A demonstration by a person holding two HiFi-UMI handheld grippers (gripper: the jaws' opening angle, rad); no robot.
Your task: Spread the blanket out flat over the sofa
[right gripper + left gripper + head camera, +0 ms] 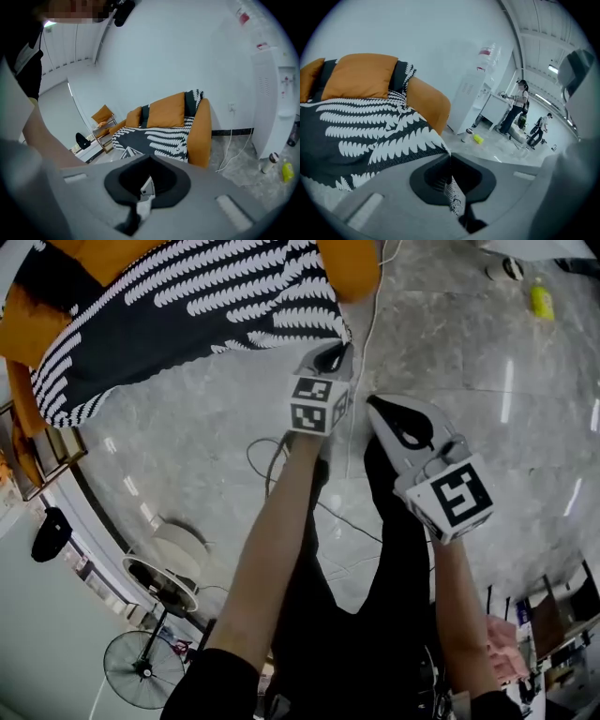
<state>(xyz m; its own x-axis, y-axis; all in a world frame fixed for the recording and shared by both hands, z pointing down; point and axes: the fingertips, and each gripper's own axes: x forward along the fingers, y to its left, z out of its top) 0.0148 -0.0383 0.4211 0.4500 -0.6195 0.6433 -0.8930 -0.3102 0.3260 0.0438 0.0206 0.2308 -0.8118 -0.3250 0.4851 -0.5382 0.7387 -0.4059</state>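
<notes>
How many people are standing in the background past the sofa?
2, both in the left gripper view: one person at the white table, a second person farther right. Others may be out of view.

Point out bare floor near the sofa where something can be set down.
Bare: grey marble floor between the white cable and the yellow bottle, and from the black-and-white leaf-patterned blanket to the round white stand. Crowded: looped cables by the person's legs.
</notes>
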